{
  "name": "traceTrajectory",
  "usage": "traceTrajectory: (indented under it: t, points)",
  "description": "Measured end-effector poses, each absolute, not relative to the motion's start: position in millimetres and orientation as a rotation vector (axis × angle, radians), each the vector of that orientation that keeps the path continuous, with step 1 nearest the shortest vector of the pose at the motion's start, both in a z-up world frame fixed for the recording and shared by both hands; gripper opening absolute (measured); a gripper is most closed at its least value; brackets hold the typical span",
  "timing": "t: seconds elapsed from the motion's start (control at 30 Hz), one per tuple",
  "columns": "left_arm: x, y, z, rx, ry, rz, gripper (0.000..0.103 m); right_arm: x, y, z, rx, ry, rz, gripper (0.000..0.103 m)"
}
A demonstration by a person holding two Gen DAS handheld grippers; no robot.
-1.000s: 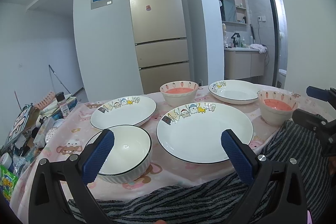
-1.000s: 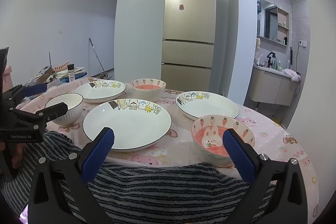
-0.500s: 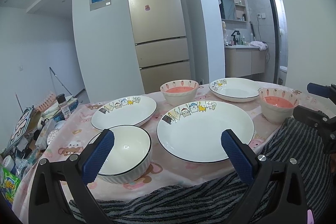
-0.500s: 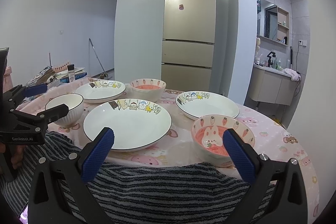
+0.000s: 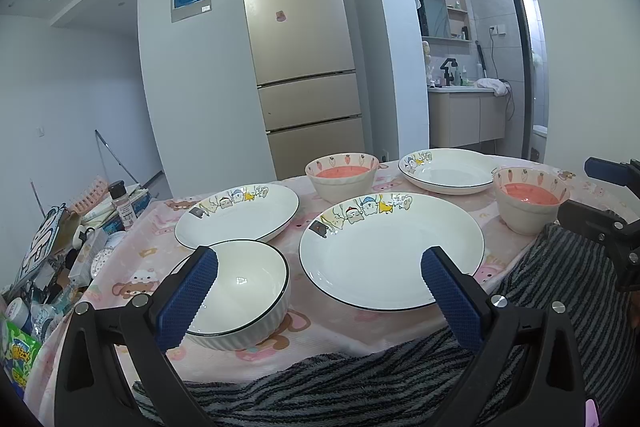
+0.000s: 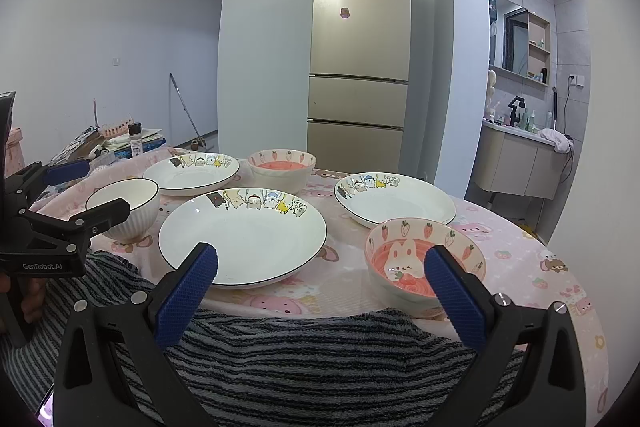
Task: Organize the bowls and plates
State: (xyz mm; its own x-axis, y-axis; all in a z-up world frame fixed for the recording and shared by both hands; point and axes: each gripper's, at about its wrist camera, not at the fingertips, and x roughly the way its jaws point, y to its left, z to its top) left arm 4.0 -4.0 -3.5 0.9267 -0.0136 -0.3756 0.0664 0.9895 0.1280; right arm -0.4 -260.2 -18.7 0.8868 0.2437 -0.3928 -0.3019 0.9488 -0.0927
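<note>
On a round table with a pink cartoon cloth stand three white cartoon-rimmed plates: a large one (image 5: 390,251) (image 6: 242,239) at the front middle, one at the back left (image 5: 238,217) (image 6: 191,175), one at the back right (image 5: 448,171) (image 6: 394,201). A white ribbed bowl (image 5: 240,291) (image 6: 126,207) stands front left. Two pink strawberry bowls stand at the back middle (image 5: 342,177) (image 6: 282,171) and front right (image 5: 528,199) (image 6: 420,267). My left gripper (image 5: 318,285) is open and empty, near the white bowl. My right gripper (image 6: 320,279) is open and empty, before the front pink bowl.
A grey striped towel (image 6: 320,359) (image 5: 360,383) drapes the table's near edge. Clutter with a spice bottle (image 5: 122,205) and packets lies left of the table. A gold fridge (image 6: 358,59) and a bathroom vanity (image 6: 516,163) stand behind.
The left wrist view has shifted slightly, the table sitting a little lower in frame. The right gripper has not visibly moved. Both grippers stay open.
</note>
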Motion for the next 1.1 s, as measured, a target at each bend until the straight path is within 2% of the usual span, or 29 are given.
traceTrajectory:
  t: [0.8, 1.1]
  points:
    - [3, -3, -3, 0.125, 0.376, -0.044, 0.103, -8, -248, -18, -0.219, 0.363, 0.303, 0.103]
    - [-15, 11, 23, 0.142, 0.35, -0.042, 0.103, -8, -277, 1, -0.078, 0.334, 0.362, 0.103]
